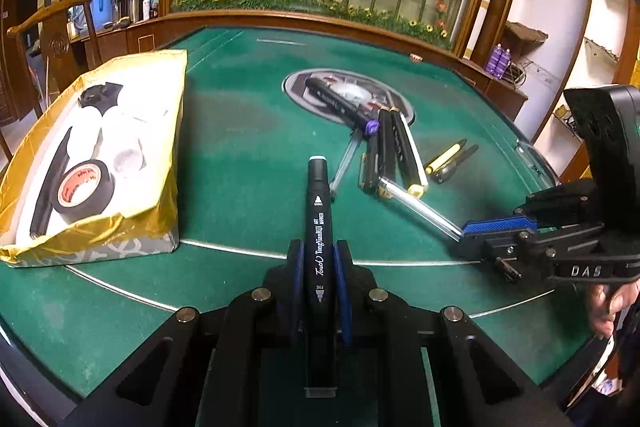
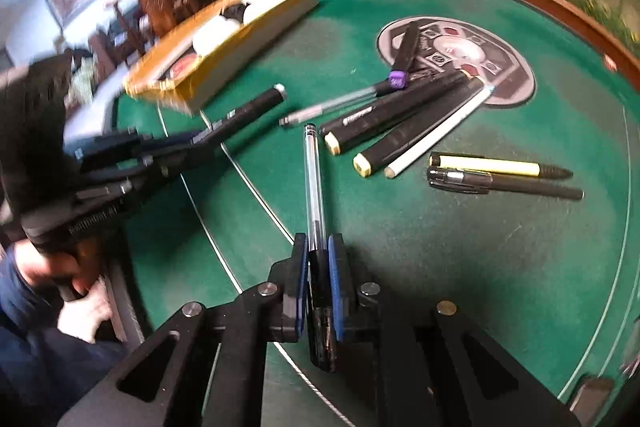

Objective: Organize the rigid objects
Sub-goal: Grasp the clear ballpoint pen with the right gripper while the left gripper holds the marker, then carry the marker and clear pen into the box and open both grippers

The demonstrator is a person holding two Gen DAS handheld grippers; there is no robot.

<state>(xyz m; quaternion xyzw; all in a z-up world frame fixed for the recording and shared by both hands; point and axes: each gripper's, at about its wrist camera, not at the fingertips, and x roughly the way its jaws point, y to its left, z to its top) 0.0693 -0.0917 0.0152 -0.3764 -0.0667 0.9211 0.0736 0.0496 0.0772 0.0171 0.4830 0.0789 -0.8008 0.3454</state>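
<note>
Left tool (image 1: pixel 320 287) was clamped tight on a black art marker (image 1: pixel 319 227), blue pads (image 1: pixel 341 287) pressing both sides of the barrel. The marker ran straight out ahead of the tool, its pale cap end raised above the green felt worktop (image 1: pixel 240 147).

Right tool (image 2: pixel 319 279) was likewise closed, gripping a clear-barrelled ballpoint pen (image 2: pixel 314 187) near its dark rear end; the capped tip pointed forward, toward the loose pile. From the left wrist view the same pen (image 1: pixel 420 205) stuck out of the right tool (image 1: pixel 466 229) at a slant, just short of the pile.

The pile sat near the worktop's centre, partly over a round grey emblem (image 2: pixel 516 75): a black marker with a purple end (image 2: pixel 406 51), another clear pen (image 2: pixel 332 107), two black markers with cream ends (image 2: pixel 400 119) lying side by side, a white stick (image 2: pixel 440 131) touching them. Just beside these lay a yellow pen (image 2: pixel 496 166) and a black pen (image 2: pixel 504 183), parallel and nearly touching.

At the far left stood a gold-edged open box (image 1: pixel 168 131) holding a roll of black tape (image 1: pixel 82 187), several white round pieces and a black marker along its left wall.

A hand (image 1: pixel 608 303) showed under the right tool.
</note>
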